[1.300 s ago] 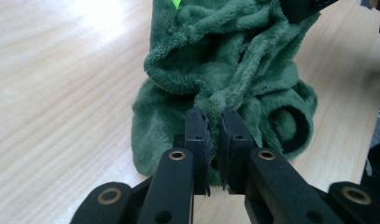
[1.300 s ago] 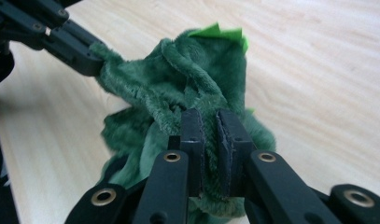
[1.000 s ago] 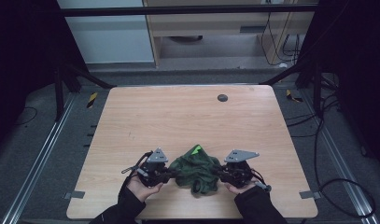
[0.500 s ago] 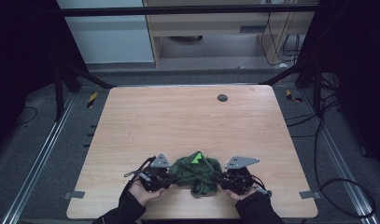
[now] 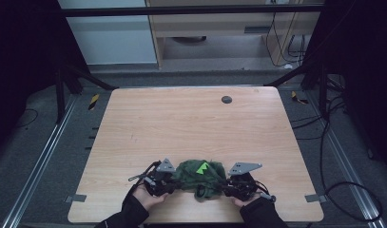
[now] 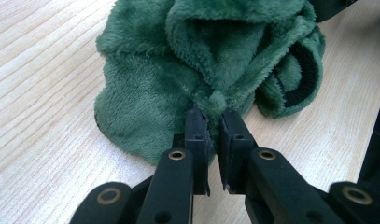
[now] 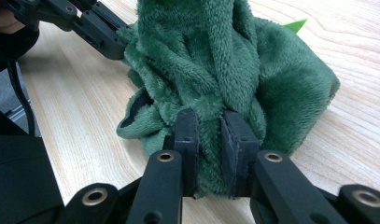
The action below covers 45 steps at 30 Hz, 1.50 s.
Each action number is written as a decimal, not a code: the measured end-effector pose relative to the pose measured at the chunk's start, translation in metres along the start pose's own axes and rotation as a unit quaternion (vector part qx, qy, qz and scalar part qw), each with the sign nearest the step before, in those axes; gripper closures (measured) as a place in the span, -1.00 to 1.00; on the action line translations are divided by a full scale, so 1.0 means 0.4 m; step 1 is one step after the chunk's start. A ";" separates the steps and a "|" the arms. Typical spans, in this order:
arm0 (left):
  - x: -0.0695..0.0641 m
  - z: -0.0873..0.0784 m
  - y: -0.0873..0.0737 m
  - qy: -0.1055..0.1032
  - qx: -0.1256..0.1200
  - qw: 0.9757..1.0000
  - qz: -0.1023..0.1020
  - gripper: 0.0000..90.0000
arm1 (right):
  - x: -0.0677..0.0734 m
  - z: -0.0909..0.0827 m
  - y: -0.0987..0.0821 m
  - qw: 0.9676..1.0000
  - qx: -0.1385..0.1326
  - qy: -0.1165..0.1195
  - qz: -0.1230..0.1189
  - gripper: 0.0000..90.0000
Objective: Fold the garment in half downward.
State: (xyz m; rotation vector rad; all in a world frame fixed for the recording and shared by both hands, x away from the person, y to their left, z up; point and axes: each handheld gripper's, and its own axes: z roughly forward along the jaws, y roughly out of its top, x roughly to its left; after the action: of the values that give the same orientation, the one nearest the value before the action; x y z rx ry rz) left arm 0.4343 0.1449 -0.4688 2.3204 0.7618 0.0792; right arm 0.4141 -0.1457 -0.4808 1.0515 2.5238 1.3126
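Fingers (image 6: 214,122) pinching green fleece (image 5: 200,175) | wooden table (image 5: 181,123) | dim room

We see black sleeves (image 5: 129,216), black grippers with brass-ringed screws (image 6: 177,154), grey three-cornered plates (image 5: 244,167) on top, black cables (image 5: 140,175) trailing

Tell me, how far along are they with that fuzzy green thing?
Early on, it seems. The green fleece garment lies bunched near the table's front edge. The left gripper pinches a fold; the right gripper, its jaws just easing apart, has fleece between them. Spreading or folding looks still ahead.
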 end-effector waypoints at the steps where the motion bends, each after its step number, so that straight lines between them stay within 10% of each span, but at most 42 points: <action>1: -0.001 0.000 0.000 0.000 -0.003 1.000 0.000 0.84 | 0.000 0.000 0.000 1.000 0.000 0.000 0.000 0.72; 22: -0.010 -0.023 0.009 -0.001 -0.022 1.000 0.001 0.69 | -0.019 -0.066 0.067 0.996 -0.082 -0.024 0.014 0.49; 45: 0.044 -0.078 0.024 0.037 -0.060 0.997 -0.040 0.53 | -0.032 0.033 0.120 0.999 -0.035 -0.018 0.018 0.73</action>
State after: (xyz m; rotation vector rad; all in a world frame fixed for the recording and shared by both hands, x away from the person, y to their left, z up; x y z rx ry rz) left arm 0.4456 0.1673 -0.4414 2.1809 0.8625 0.1702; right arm 0.4542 -0.1262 -0.4555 1.1002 2.4258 1.3689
